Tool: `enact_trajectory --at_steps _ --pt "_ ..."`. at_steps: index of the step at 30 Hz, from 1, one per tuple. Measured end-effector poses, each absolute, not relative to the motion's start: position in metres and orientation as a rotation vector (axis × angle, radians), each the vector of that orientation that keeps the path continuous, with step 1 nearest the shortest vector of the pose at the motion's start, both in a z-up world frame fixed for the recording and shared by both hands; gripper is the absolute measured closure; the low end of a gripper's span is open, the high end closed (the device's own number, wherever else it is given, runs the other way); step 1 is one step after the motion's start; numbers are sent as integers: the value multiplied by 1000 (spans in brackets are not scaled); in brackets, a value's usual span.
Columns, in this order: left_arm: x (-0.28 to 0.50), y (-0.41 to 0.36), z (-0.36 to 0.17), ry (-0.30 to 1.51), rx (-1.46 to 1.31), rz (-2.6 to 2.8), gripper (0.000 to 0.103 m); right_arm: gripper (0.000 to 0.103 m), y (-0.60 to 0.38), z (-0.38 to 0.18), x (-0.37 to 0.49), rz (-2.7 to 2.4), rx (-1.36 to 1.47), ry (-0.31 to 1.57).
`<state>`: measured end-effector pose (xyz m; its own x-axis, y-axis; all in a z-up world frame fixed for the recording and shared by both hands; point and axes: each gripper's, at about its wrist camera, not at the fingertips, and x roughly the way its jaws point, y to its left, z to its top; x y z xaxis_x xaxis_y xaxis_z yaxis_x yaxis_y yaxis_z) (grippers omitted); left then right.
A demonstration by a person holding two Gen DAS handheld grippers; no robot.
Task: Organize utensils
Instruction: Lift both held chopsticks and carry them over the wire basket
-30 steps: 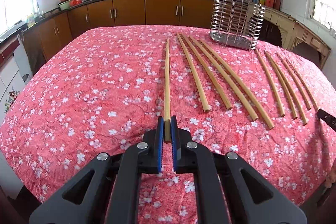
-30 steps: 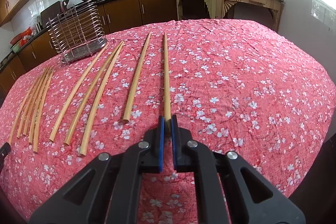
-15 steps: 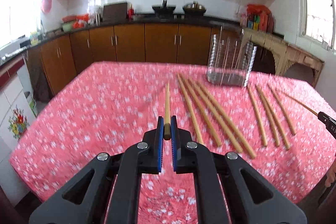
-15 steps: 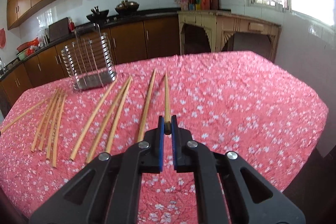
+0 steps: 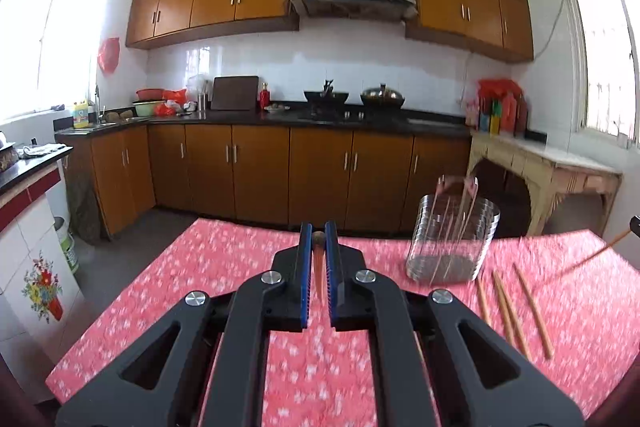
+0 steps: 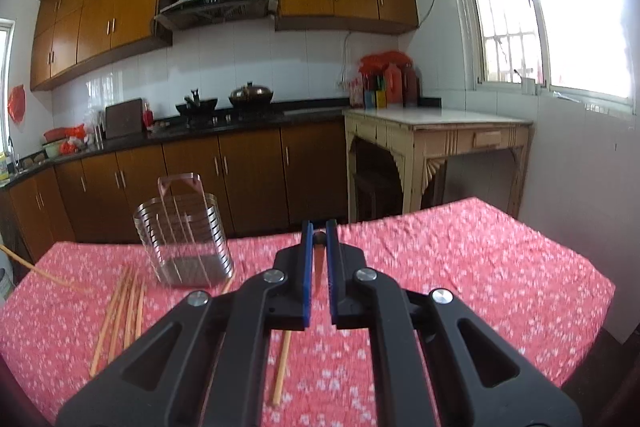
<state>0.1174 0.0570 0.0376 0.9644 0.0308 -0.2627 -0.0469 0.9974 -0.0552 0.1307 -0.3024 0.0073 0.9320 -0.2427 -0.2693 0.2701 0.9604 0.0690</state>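
Left wrist | left gripper (image 5: 319, 247) clamps chopstick (image 5: 319, 267) end-on, hanging downward | right gripper (image 6: 319, 247) likewise

Counter (image 5: 240, 267) covered by a red cloth with a white flower print. A wire utensil holder (image 5: 452, 239) stands upright on it toward the far edge. Loose wooden chopsticks (image 5: 516, 311) lie flat on the cloth beside and in front of the holder, roughly parallel.

From the left wrist view, the wire holder (image 5: 452, 239) stands at 2 o'clock and loose chopsticks (image 5: 516, 311) lie at 4 o'clock; the tablecloth (image 5: 160, 291) at 9 o'clock is bare.
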Motion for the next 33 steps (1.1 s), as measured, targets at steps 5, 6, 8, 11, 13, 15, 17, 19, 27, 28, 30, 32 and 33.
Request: enact_trajectory --at_steps 5,6,8,11,13,15,17,19,27,28,30,32,33 --pt "136 66 60 250 -111 23 97 96 -306 33 140 -256 97 197" --pt "139 67 64 245 -110 28 97 96 -307 38 142 -252 100 192" --pt "139 67 68 236 -104 30 97 96 -308 44 145 -248 106 183" --pt "140 65 74 223 -92 32 97 96 -309 51 148 -243 107 173" --pt "140 64 77 219 -92 26 97 96 -308 56 151 -233 111 171" --pt "140 62 80 216 -93 14 97 96 -308 60 153 -220 117 167" --pt "141 57 88 208 -85 1 97 96 -306 65 156 -204 122 160" --pt "144 54 98 197 -81 -19 97 96 -302 75 159 -181 126 149" --pt "165 39 155 147 -113 -101 97 96 -290 123 173 -104 144 69" --pt "168 36 159 141 -113 -106 97 96 -289 129 175 -92 150 61" --pt "175 30 170 128 -109 -110 97 96 -286 143 184 -72 159 44" --pt "186 23 181 127 -125 -130 97 96 -282 157 196 -54 168 31" --pt "194 19 187 129 -139 -141 97 96 -280 161 201 -44 174 27"
